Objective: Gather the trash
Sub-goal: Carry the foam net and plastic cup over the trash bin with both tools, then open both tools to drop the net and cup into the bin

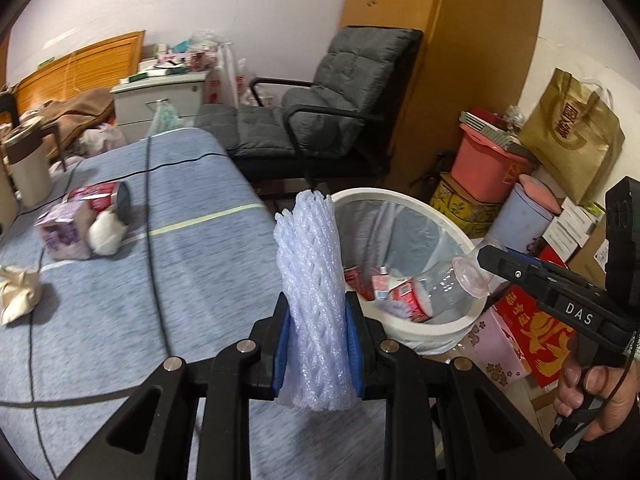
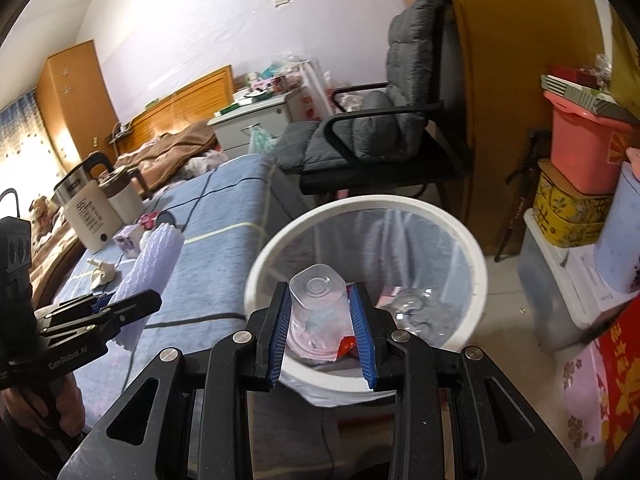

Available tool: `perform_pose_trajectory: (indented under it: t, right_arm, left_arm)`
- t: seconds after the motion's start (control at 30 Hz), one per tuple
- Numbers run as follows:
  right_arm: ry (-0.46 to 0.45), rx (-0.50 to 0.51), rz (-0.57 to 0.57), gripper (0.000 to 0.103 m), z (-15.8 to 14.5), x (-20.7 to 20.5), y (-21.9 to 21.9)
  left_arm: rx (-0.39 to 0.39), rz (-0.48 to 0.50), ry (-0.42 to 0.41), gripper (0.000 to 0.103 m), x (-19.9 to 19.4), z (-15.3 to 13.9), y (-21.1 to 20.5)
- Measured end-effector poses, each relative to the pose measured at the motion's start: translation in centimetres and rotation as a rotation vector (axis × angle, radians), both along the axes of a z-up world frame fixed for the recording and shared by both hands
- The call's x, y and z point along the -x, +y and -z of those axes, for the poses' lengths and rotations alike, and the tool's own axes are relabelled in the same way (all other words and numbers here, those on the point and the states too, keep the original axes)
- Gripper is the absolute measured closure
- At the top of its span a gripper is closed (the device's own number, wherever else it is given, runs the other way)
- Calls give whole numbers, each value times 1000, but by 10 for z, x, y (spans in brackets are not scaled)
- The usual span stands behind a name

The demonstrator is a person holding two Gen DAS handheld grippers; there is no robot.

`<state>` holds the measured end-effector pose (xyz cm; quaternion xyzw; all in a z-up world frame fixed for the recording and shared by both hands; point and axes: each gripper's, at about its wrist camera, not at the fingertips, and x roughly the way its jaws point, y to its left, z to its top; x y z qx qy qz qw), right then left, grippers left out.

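My left gripper (image 1: 318,322) is shut on a white foam net sleeve (image 1: 312,280), held upright over the blue table edge beside the white trash bin (image 1: 424,330). It also shows in the right wrist view (image 2: 156,264). My right gripper (image 2: 322,316) holds a clear plastic cup (image 2: 316,300) between its blue pads above the bin (image 2: 360,208); the cup also shows in the left wrist view (image 1: 460,284). The bin holds red cartons (image 1: 404,292). On the table lie a purple pack (image 1: 64,228), a red can (image 1: 100,196) and crumpled tissues (image 1: 18,292).
A grey chair (image 1: 320,108) stands behind the bin. Pink tub (image 1: 492,164), boxes and a gold bag (image 1: 572,132) crowd the right. A white kettle (image 2: 88,216) stands on the table's far left. Black cables (image 1: 156,260) cross the blue tablecloth.
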<state>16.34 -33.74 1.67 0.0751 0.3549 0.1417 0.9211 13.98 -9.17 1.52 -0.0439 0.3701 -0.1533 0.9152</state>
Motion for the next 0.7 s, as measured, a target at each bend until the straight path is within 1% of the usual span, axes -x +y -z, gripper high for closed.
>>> perform_pose_trajectory:
  t: [0.37, 0.7]
  right_arm:
    - [16, -7, 63, 71, 11, -16, -27]
    - [36, -10, 91, 71, 22, -36, -39]
  left_arm:
    - [4, 88, -1, 77, -28, 3, -38]
    - [-1, 121, 42, 77, -52, 21, -58]
